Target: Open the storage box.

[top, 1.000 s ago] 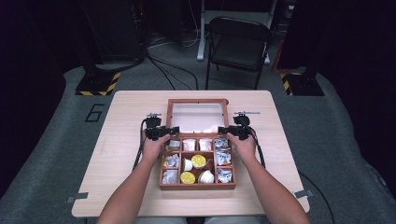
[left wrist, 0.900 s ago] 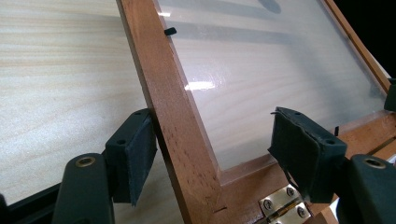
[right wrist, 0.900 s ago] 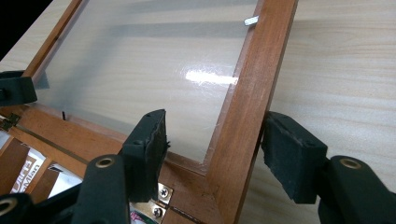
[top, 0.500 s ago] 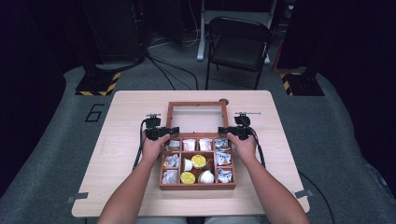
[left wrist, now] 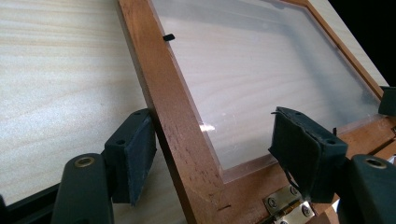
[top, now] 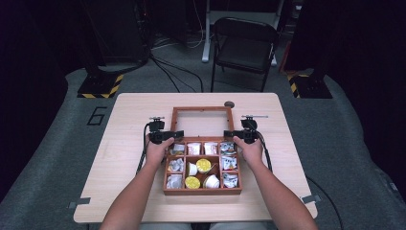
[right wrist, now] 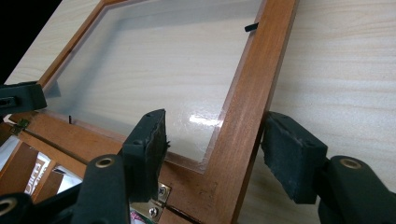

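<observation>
A dim recording studio or robotics lab, not a home. A pale wooden table (top: 143,115) stands on grey carpet (top: 43,143) marked with a black number six (top: 97,116). Beyond it sit a black folding chair (top: 244,45), loose cables (top: 172,72) trailing across the floor, and two black equipment bases edged with yellow-and-black hazard tape (top: 99,87). Dark drapes or walls close off the edges of the room.
</observation>
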